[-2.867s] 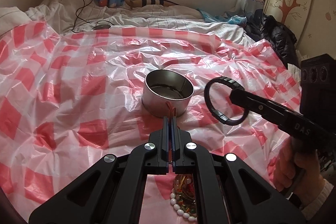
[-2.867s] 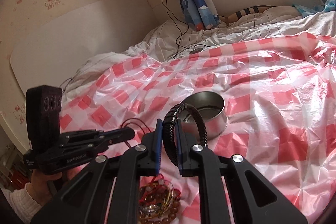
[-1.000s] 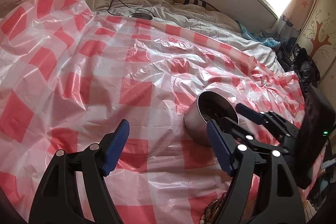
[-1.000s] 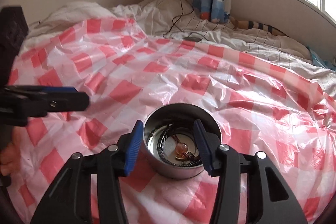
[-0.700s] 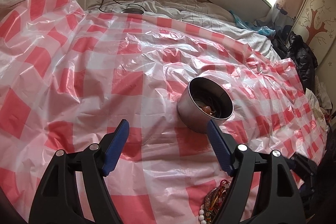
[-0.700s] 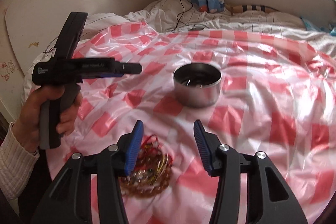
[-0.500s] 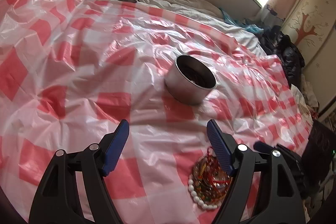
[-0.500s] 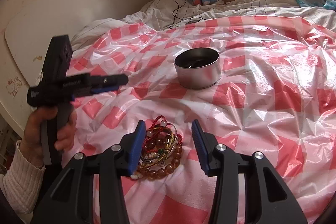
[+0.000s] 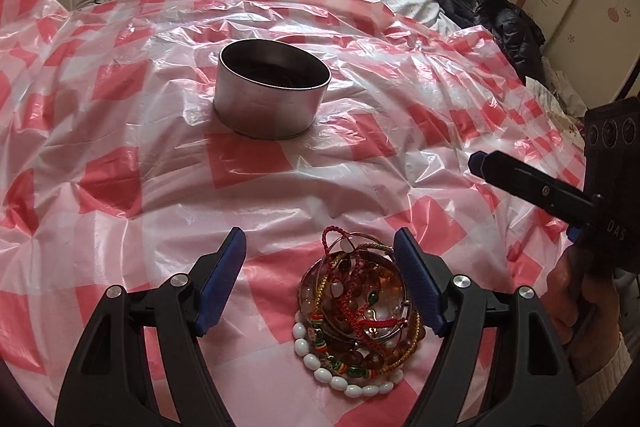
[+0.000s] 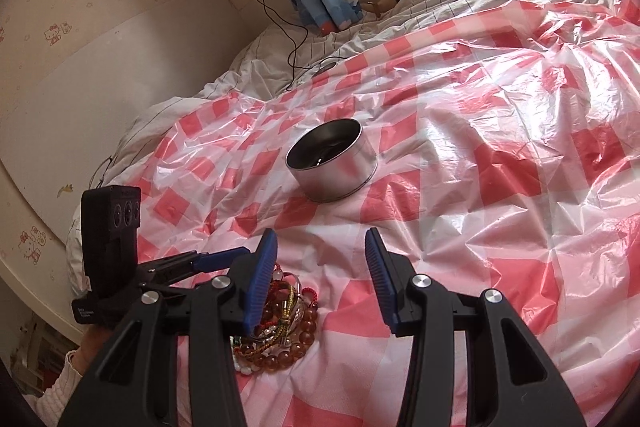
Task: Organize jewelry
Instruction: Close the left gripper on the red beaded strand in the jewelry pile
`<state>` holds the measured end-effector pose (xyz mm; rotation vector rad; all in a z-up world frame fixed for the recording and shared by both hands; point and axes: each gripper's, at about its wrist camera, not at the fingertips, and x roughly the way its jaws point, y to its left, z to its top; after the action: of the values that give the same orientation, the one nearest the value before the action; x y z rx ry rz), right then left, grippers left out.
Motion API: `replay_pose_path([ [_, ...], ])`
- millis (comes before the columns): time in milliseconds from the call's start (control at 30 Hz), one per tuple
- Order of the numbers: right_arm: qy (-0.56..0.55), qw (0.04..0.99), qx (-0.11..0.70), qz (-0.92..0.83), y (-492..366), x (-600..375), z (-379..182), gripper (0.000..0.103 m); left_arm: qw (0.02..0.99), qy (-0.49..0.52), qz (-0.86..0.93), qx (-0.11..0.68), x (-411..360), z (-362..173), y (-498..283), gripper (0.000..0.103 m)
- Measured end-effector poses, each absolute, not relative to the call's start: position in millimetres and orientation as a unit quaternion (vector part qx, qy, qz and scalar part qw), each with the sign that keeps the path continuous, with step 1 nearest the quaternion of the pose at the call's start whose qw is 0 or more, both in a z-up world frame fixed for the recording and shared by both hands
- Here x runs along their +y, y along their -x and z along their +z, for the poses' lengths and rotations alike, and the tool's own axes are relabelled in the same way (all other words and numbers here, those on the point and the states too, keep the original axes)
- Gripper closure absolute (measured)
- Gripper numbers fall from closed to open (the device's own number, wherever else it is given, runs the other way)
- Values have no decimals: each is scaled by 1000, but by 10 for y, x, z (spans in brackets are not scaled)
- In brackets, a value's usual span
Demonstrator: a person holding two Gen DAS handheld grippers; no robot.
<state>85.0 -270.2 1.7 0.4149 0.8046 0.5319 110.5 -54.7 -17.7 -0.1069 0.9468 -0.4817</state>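
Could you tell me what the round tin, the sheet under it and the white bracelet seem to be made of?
The tin looks like brushed metal: grey, with a dull sheen and a thin rim. The sheet seems thin glossy plastic: crinkled, shiny, partly see-through. The white bracelet has smooth oval beads, perhaps plastic or shell; I cannot tell which.

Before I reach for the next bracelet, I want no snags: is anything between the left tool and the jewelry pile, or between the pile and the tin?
Nothing visible. The left tool hangs open right over the jewelry pile, and only bare checkered plastic sheet lies between the pile and the metal tin.
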Motion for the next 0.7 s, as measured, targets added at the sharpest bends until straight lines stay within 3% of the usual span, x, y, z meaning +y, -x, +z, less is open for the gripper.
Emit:
replay_pose_path([
  [100, -200, 866, 379, 256, -871, -2723, 37, 58, 860, 57, -235, 449, -548, -181, -1116, 49],
  [167, -200, 866, 379, 258, -876, -2715, 41, 58, 850, 71, -244, 461, -530, -226, -1145, 72],
  [267, -197, 866, 379, 261, -889, -2688, 45, 57, 840, 71, -256, 473, -549, -278, -1171, 87],
  [367, -194, 866, 378, 262, -885, -2670, 47, 55, 849, 63, -257, 458, -561, -216, -1138, 95],
  [700, -144, 851, 403, 304, -847, -2388, -5, 55, 859, 155, -237, 427, -121, -57, -1197, 95],
])
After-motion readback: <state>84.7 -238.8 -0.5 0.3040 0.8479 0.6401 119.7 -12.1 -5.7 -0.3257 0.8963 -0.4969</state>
